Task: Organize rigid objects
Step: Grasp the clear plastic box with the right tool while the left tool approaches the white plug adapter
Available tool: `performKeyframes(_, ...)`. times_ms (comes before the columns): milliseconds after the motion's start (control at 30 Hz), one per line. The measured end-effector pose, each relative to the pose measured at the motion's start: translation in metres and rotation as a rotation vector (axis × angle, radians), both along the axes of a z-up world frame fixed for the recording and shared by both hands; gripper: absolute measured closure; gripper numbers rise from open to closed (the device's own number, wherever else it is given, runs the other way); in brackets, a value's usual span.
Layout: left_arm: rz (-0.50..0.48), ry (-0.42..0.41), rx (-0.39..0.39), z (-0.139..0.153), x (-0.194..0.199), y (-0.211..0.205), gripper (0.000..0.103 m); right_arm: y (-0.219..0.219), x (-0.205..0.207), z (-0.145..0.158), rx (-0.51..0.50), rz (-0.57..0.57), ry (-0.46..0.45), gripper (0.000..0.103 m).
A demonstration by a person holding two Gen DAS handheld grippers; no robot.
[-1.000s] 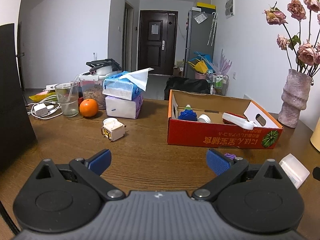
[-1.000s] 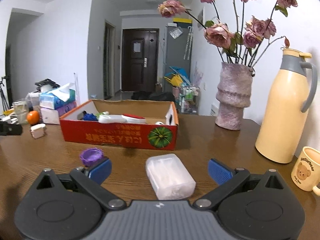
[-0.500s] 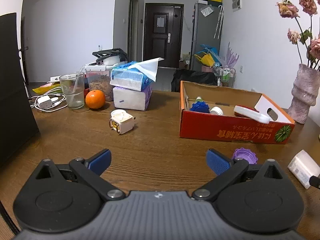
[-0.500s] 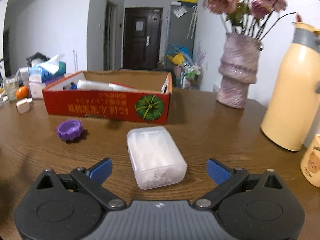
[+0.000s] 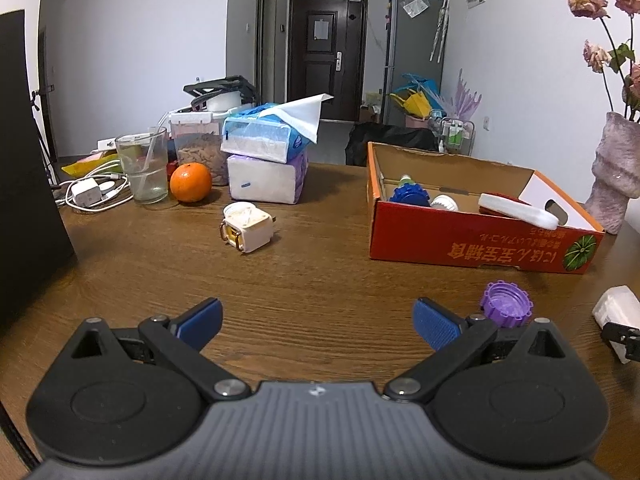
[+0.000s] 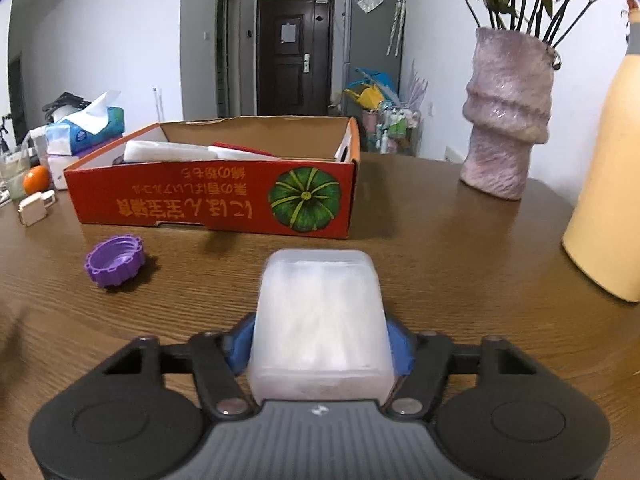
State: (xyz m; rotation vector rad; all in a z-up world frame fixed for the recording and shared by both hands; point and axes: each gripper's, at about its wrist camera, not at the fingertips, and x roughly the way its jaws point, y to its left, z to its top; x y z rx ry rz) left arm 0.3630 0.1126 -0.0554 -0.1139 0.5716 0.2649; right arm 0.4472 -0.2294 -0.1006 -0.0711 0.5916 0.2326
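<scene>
Closing my right gripper (image 6: 320,346) around the frosted plastic box (image 6: 320,316), I have the blue pads (image 6: 239,346) drawn in against its two long sides, low on the walls and near the end closest to me; the box sits flat on the tabletop (image 6: 460,264), between the purple cap (image 6: 115,259) and the yellow flask (image 6: 608,184), in front of the red cardboard box (image 6: 212,196). My left gripper (image 5: 316,320) hangs released over bare wood, jaws wide with nothing between them; the same purple cap lies just beyond its right pad.

What worries me: the walls look smooth and slightly rounded, so a grip this near one end may let the far end droop or the box squirt forward as I squeeze; pressing too hard could bow the thin plastic or pop a lid, though I cannot see where the lid sits. Lifting toward the red box, a sagging far end could catch on its front wall.

The box's long axis runs straight away from me, pointing at the red box's pumpkin picture; its broad face is up.
</scene>
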Motion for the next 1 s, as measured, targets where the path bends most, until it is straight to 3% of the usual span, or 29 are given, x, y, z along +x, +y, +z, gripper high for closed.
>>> performKeyframes(467, 0.06, 0.005, -0.022, -0.008, 0.013, 0.042, 0.0, -0.007, -0.016, 0.008, 0.059, -0.051, -0.09, 0.039)
performKeyframes(1000, 0.102, 0.059, -0.003, -0.037, 0.102, 0.1, 0.0, -0.019, -0.02, 0.009, 0.082, -0.196, -0.123, 0.039)
